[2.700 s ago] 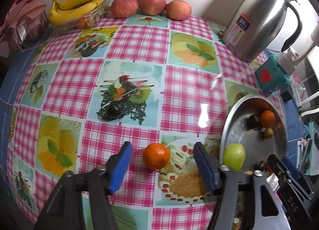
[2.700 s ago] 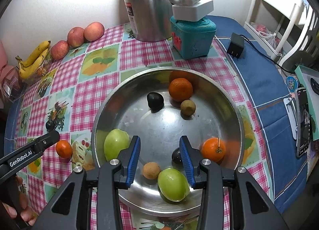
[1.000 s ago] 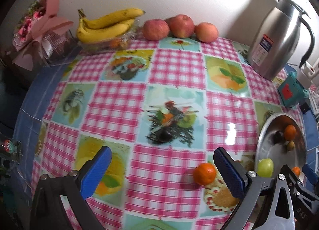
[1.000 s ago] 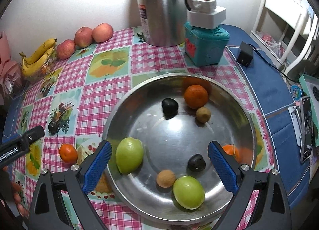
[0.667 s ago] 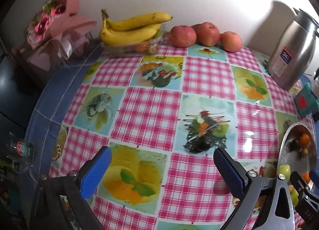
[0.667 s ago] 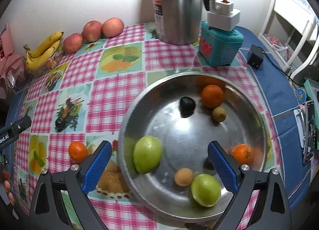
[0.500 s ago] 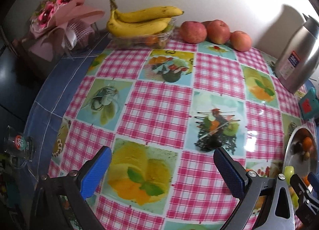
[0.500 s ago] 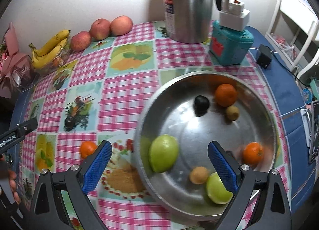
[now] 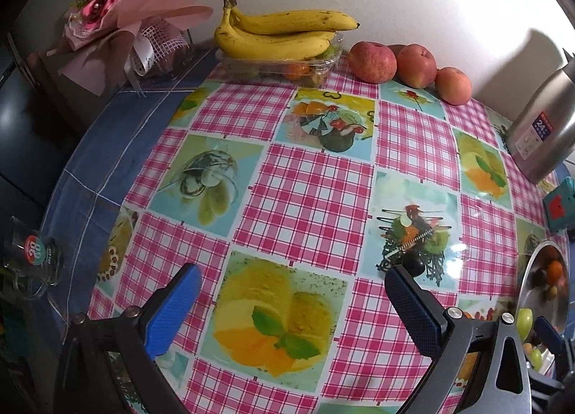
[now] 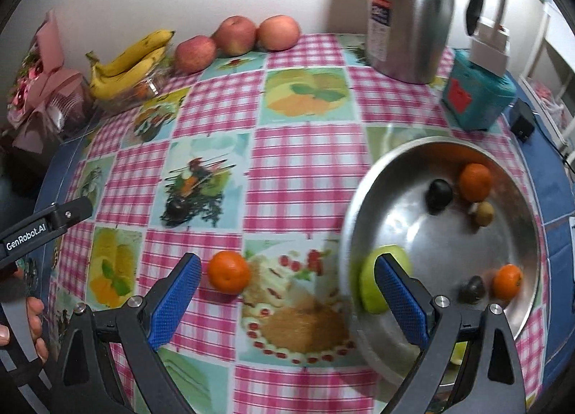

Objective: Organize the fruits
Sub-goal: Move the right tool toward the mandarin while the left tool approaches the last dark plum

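A loose orange [image 10: 229, 276] lies on the checked tablecloth, just inside my open right gripper [image 10: 284, 301], near its left finger. The steel bowl [image 10: 517, 310] at the right holds two oranges, green fruit [image 10: 373, 284], dark plums and a small brown fruit. A dark plum [image 10: 176, 206] lies on the cloth farther back, also in the left wrist view [image 9: 415, 265]. My left gripper [image 9: 291, 306] is open and empty above the cloth at the table's left. Bananas [image 9: 280, 35] and three apples [image 9: 413, 62] sit at the wall.
A steel thermos [image 10: 409, 12] and a teal box [image 10: 478, 98] stand behind the bowl. A pink bouquet [image 9: 122, 22] and a clear fruit tray [image 9: 280, 69] are at the back left. A glass [image 9: 28, 263] stands near the left table edge.
Both grippers have opened wide. My left gripper drew back and swung left away from the orange. My right gripper swung left from over the bowl toward the orange.
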The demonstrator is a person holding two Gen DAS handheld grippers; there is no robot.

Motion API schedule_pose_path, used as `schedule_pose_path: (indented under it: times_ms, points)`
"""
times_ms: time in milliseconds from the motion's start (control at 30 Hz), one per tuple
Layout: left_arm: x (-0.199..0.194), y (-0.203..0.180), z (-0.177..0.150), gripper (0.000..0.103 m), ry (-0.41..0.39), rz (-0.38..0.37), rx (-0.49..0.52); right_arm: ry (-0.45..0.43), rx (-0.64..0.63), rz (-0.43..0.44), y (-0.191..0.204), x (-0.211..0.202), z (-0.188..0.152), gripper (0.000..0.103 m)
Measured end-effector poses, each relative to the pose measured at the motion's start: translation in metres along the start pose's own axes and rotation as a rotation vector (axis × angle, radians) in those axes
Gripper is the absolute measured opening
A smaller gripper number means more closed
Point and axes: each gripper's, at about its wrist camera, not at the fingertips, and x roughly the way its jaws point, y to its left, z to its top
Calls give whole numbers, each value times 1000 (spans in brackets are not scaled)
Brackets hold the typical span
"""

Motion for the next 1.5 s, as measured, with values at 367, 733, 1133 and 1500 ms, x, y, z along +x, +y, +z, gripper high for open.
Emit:
schedule_pose_path:
  times_ms: [367,733,1133,1500]
  points:
    - [15,-6,-3,103,37,-12,18,13,-34,16,23,13,-1,97]
    - [48,-20,-19,103,125,-20,55,72,-63,36,31,31,-9,97]
    - [64,-22,-27,103,162,-10,60,125,-105,-17,34,53,-13,97]
    - [69,-21,-23,103,155,-5,60,94,-150,-31,43,52,-13,90]
